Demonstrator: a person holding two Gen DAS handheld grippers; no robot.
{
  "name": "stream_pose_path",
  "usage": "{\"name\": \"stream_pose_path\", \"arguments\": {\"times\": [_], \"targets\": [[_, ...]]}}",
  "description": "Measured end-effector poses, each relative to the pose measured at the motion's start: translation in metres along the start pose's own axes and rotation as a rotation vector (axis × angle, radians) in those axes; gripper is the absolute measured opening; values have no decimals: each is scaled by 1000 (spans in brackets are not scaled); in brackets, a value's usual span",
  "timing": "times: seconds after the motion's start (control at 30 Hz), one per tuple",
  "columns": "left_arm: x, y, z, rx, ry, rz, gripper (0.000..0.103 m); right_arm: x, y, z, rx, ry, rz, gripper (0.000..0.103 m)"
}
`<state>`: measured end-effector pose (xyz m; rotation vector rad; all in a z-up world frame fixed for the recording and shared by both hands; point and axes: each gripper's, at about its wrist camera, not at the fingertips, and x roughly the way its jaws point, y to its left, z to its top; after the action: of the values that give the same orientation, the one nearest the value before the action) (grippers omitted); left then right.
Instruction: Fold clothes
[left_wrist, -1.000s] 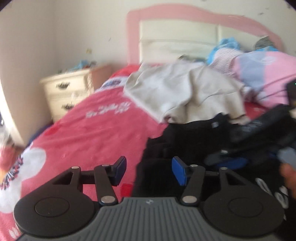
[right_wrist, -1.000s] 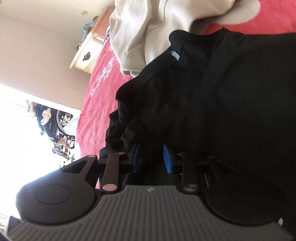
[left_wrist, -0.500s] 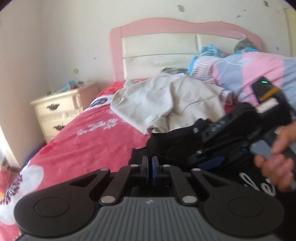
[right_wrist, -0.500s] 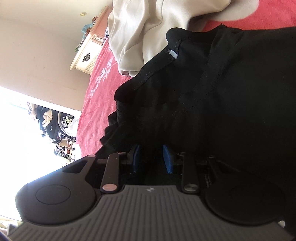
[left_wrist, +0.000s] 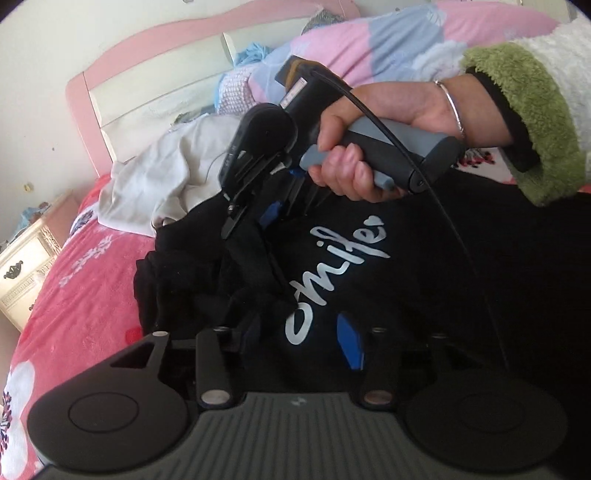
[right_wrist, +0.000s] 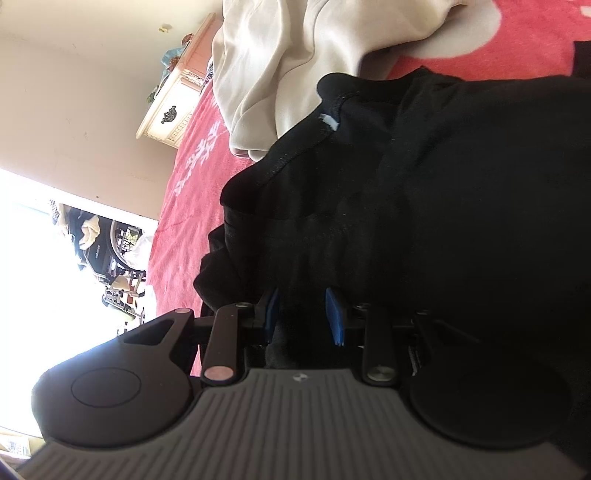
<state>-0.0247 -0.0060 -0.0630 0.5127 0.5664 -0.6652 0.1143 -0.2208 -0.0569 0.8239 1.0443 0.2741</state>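
My left claw stands wide: the right blue pad shows plainly, while the left pad is buried behind a bunched fold of the black shirt, so I cannot confirm contact on that side. The shirt, printed with white script lettering, lies across the red bedspread and fills the left wrist view from 3 o'clock to 6 o'clock; its lower edge is cut off by the claw body. In the right wrist view my right claw is narrowed onto a ridge of the same shirt, both blue pads visible with black cloth between them; the fabric is so dark that folds and seams are hard to separate. From the left wrist view, the right claw points down toward 7 o'clock into the shirt, held by my right hand, fingers wrapped around the grey handle, wrist bent, with a bracelet and a fleecy green cuff at 2 o'clock. A beige garment lies heaped at 11 o'clock, touching the shirt's far edge. The pink headboard sits at 12 o'clock, partly blocked by pillows. A cream nightstand is cropped at 9 o'clock.
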Motion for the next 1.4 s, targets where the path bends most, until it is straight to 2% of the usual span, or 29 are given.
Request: {"name": "stream_pose_path", "arguments": {"times": [0.1,0.2,0.27,0.3,0.37,0.47,0.5,0.6,0.67,0.7,0.73,0.77,0.83,1.0,1.13,1.33,1.4], "targets": [[1,-1,1,24,-20,33,50,-10,-2,-5,-5,8,-6,28],[10,-1,7,90,-39,79,52,-19,-2,-9,-17,17,-19,32],[16,5,12,89,-51,92,54,-22,0,-11,-41,25,-41,35],[20,10,15,74,-50,89,56,-23,1,-12,-51,29,-51,41],[34,25,19,21,-11,51,62,-21,1,-14,-50,36,-62,42],[58,51,21,-100,71,-33,61,-14,1,-17,-44,42,-64,42],[63,56,21,-129,87,-41,59,-10,3,-17,-51,45,-62,42],[68,62,21,-148,91,-44,44,1,9,-21,-84,48,-62,42],[65,58,20,-143,83,-59,30,8,13,-23,-114,55,-78,40],[64,55,19,-132,82,-66,27,10,16,-25,-130,55,-85,34],[62,50,18,-113,77,-68,22,9,18,-27,-148,51,-89,22],[59,44,17,-91,70,-66,16,9,20,-29,-166,48,-92,17],[53,34,15,-54,58,-53,12,8,25,-34,-202,40,-99,5],[30,24,11,-51,-5,-25,6,0,41,-39,-223,-3,-56,2],[1,44,9,-173,-77,33,5,1,73,-35,-247,-36,39,2],[-37,115,-6,-592,-138,179,5,52,151,-19,-299,-45,178,2],[-41,134,-21,-733,-127,225,5,90,184,22,-308,-24,208,2]]}}
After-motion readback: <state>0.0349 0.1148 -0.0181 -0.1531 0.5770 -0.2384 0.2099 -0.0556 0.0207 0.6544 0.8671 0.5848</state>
